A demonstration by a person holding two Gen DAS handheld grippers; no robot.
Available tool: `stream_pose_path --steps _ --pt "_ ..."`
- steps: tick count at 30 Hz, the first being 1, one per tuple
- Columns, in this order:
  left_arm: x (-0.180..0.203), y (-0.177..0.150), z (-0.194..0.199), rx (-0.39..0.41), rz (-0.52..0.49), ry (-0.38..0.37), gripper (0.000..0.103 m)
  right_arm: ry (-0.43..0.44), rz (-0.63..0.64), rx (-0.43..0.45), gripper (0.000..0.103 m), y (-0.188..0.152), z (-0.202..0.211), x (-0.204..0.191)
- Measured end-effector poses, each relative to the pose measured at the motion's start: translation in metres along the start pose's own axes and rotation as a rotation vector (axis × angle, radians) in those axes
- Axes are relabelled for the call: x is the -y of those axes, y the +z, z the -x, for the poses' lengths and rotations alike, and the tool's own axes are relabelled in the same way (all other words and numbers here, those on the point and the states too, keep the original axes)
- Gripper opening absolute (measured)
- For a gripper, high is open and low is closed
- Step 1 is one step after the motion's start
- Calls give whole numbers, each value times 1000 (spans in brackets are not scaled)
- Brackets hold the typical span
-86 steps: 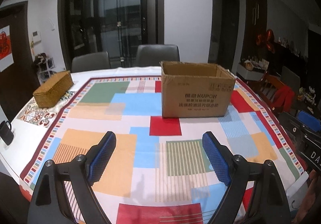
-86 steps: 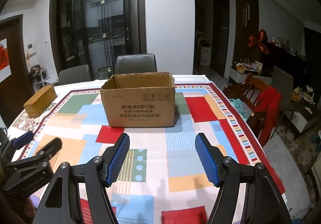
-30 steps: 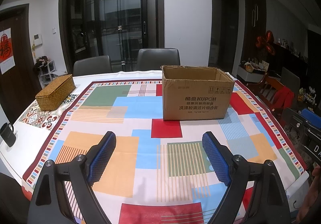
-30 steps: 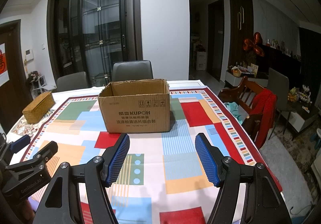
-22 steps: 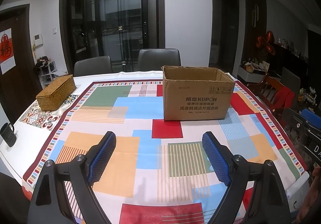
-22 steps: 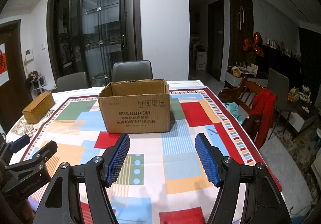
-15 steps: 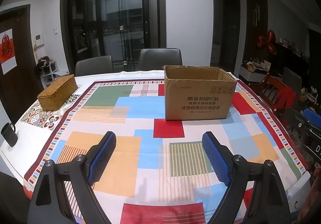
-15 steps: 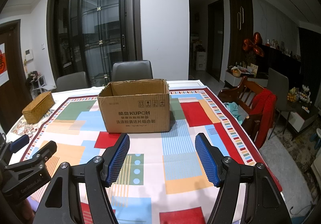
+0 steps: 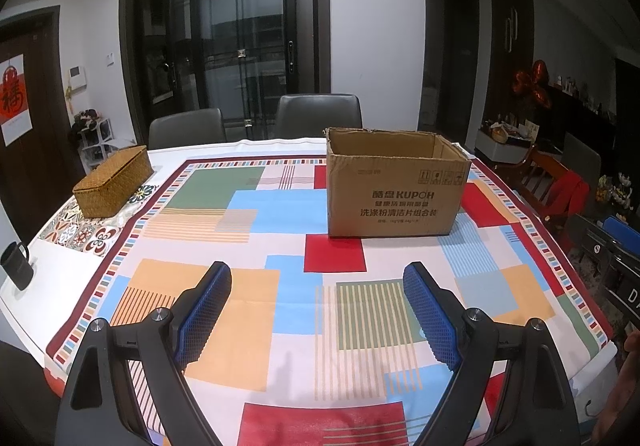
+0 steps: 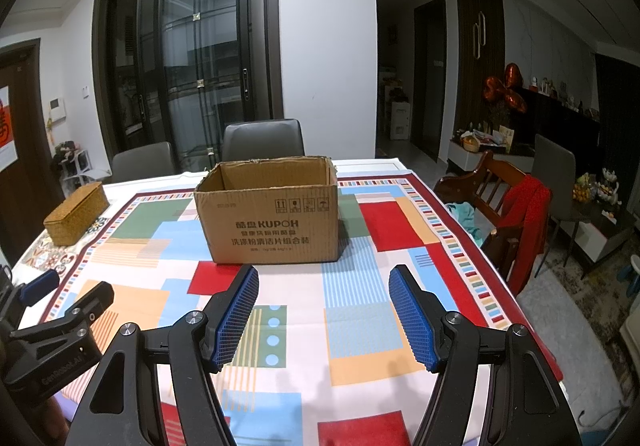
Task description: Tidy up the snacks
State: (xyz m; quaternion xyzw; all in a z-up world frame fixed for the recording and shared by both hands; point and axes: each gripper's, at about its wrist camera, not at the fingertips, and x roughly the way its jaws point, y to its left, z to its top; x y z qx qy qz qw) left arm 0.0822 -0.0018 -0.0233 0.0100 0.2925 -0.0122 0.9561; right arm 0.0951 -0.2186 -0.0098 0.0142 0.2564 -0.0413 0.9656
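An open-topped brown cardboard box (image 9: 396, 194) (image 10: 272, 218) with printed lettering stands on the patchwork tablecloth (image 9: 276, 206) at the far middle of the table. Its inside is hidden from here, and no snacks show in either view. My left gripper (image 9: 317, 274) hovers over the near part of the table, open, with only cloth between its blue pads (image 9: 204, 310). My right gripper (image 10: 324, 274) is likewise open and holds nothing, short of the box. The left gripper (image 10: 60, 310) also shows at the lower left of the right wrist view.
A woven basket box (image 9: 114, 182) (image 10: 76, 214) sits at the far left of the table, a black mug (image 9: 16, 266) at the left edge. Grey chairs (image 9: 318, 114) stand behind the table. A wooden chair with a red garment (image 10: 520, 214) is at the right.
Since about three seconds ago both views have drawn back slightly from the box. Over the last second nothing has visibly moved, and both grippers stay equally wide.
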Motion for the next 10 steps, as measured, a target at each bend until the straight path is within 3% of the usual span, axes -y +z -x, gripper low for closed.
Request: stream_pose_path --steps 10 --pt "0 -1 -2 -3 5 4 88 0 3 -2 69 0 -1 0"
